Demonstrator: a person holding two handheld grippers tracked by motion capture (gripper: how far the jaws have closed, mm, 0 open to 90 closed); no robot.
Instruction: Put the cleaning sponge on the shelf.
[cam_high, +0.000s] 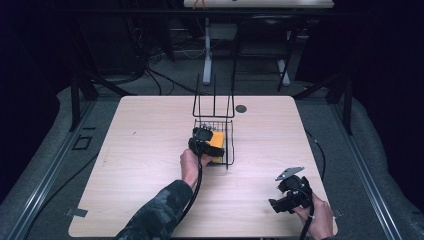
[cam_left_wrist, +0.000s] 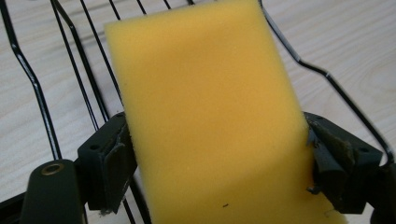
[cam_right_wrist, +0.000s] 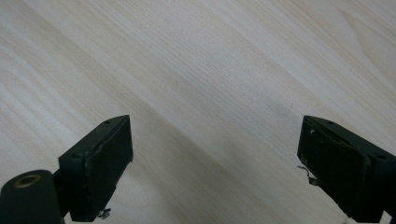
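Left gripper view: fingers clamp yellow sponge over wire basket; right gripper fingers wide apart, empty.

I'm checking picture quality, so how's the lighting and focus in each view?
High view: table evenly lit, surroundings nearly black, slightly soft. Left gripper view: sponge close and a bit blurred, shaded toward its lower part, rack wires sharp. Right gripper view: wood grain clear, a soft shadow running diagonally across the middle.

A plain yellow rectangular sponge, soft-edged and unmarked, sits tilted inside the black wire basket near the middle of the table, its two long sides pinched between black pads.
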